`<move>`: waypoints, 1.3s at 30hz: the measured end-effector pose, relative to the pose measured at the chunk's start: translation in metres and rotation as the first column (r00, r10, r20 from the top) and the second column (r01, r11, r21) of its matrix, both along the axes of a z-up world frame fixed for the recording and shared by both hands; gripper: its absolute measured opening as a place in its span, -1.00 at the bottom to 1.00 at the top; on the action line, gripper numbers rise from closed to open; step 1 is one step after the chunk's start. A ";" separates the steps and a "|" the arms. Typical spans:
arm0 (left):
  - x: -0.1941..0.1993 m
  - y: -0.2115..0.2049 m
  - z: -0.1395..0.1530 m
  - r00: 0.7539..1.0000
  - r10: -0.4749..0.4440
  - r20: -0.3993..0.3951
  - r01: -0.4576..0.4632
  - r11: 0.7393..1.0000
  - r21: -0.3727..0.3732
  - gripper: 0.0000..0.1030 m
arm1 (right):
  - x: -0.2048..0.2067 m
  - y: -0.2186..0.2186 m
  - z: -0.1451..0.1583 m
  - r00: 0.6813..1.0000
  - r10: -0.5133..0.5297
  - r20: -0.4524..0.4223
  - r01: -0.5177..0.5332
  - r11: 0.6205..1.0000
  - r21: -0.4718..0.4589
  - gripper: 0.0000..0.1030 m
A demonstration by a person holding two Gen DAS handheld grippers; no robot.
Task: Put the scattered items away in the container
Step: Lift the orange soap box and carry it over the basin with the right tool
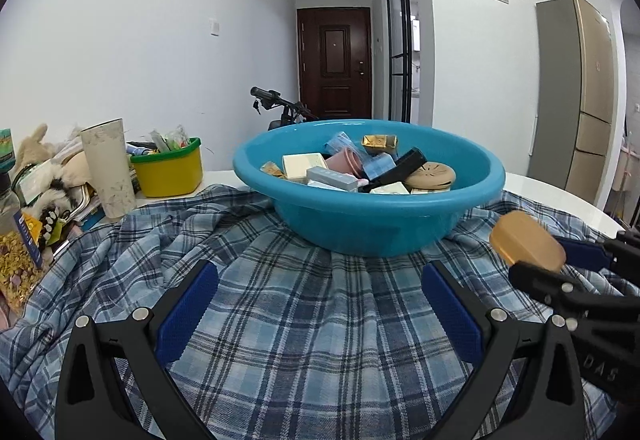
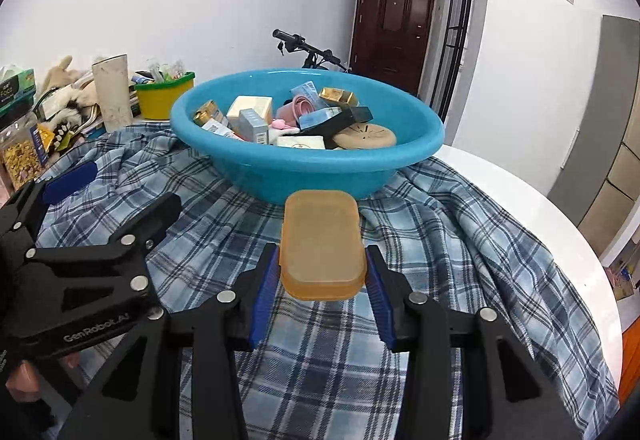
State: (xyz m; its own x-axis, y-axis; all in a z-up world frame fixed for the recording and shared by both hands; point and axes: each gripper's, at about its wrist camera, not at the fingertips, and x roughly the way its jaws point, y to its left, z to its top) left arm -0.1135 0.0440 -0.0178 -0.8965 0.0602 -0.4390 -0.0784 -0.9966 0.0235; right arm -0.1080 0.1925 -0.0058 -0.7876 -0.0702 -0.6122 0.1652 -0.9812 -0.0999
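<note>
— Held item?
— Right gripper (image 2: 322,272) pinches a translucent amber box (image 2: 322,240), rounded, long axis pointing toward the glossy blue basin (image 2: 240,156), above plaid cloth (image 2: 440,240).
— Left gripper (image 1: 320,304)?
— Jaws spread, empty.

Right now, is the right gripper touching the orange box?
Touching: the right wrist view shows the right gripper shut on the orange box, pads pressed against both sides.

"What is the white round table (image 2: 520,200) holding?"

"A crumpled blue checked cloth (image 2: 432,240) covers most of it. The big blue plastic bowl (image 2: 320,176) sits on the cloth. A yellow tub (image 1: 170,170) and a tall beige cup (image 1: 110,170) stand at the back left."
</note>
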 end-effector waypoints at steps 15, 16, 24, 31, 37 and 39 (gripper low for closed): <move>0.000 0.004 0.001 1.000 -0.014 -0.002 0.014 1.000 -0.020 1.00 | -0.021 -0.007 0.042 0.998 0.033 -0.059 -0.034 0.999 -0.004 -0.20; 0.000 0.004 0.001 1.000 -0.015 -0.002 0.015 1.000 -0.019 1.00 | -0.025 -0.007 0.046 0.997 0.039 -0.061 -0.040 0.999 -0.012 -0.20; -0.003 0.002 0.000 1.000 0.001 0.010 -0.001 1.000 -0.011 1.00 | -0.079 -0.004 0.062 0.998 0.028 -0.056 -0.030 0.999 -0.040 -0.20; -0.009 -0.002 -0.004 0.999 0.017 0.046 -0.017 1.000 0.004 1.00 | -0.129 -0.001 0.057 1.000 -0.002 -0.014 0.002 0.999 -0.036 -0.20; -0.035 -0.018 0.007 0.991 0.039 0.131 -0.050 0.996 0.079 1.00 | -0.150 -0.001 0.052 1.000 0.005 0.011 -0.005 0.999 -0.042 -0.20; -0.046 -0.025 0.017 0.989 0.061 0.134 -0.076 0.992 0.104 1.00 | -0.157 -0.002 0.051 1.000 0.009 0.020 -0.008 0.999 -0.037 -0.20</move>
State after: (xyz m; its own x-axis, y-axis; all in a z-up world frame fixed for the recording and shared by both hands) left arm -0.1592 0.0189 -0.0007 -0.8355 0.0545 -0.5469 -0.0052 -0.9958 -0.0912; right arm -0.2648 0.1901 0.0453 -0.7745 -0.0997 -0.6247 0.1752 -0.9827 -0.0604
